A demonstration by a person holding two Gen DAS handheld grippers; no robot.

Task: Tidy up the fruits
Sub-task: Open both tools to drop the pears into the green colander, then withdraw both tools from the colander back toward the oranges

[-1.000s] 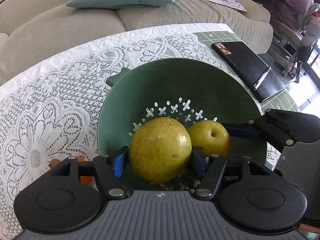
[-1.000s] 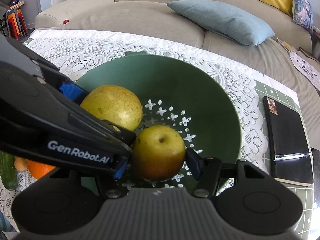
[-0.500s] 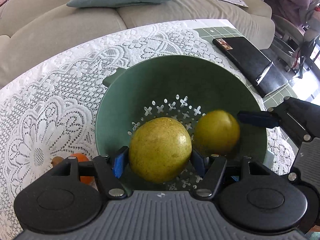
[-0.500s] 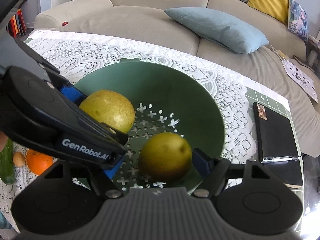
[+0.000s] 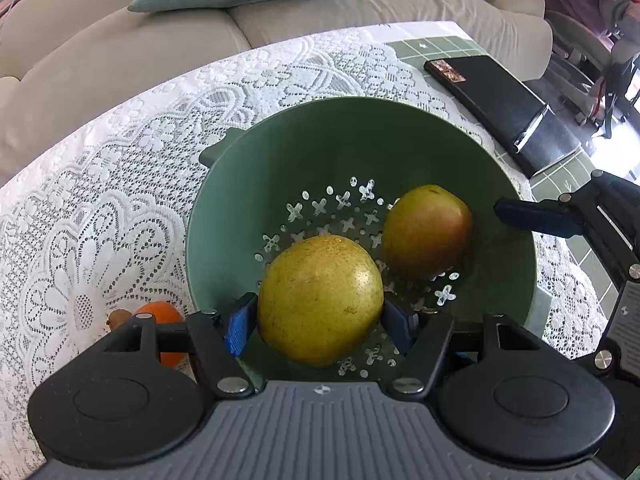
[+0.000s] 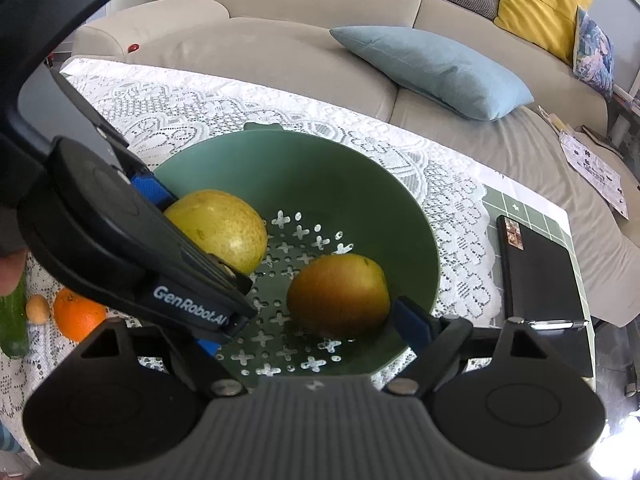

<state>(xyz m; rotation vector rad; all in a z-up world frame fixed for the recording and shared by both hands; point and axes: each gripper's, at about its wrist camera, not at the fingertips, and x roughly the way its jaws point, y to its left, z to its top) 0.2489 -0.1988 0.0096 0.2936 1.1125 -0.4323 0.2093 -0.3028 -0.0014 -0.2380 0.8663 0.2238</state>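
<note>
A green colander (image 5: 360, 136) stands on the lace tablecloth; it also shows in the right wrist view (image 6: 304, 168). My left gripper (image 5: 316, 326) is shut on a large yellow-green pear (image 5: 320, 300), held low inside the colander; the same pear shows in the right wrist view (image 6: 224, 228). A smaller pear with a reddish blush (image 5: 428, 232) lies loose on the colander's perforated floor (image 6: 340, 294). My right gripper (image 6: 312, 332) is open just above and behind it, its blue pads apart and touching nothing.
An orange (image 6: 78, 314), a small brown fruit (image 6: 38, 308) and a green cucumber (image 6: 14, 324) lie on the cloth left of the colander. A black notebook with a pen (image 6: 540, 280) lies at the right. A sofa with a blue cushion (image 6: 436, 72) is behind.
My right gripper has opened and let go of the smaller pear, which now rests in the colander; the gripper has pulled back. My left gripper still holds the large pear.
</note>
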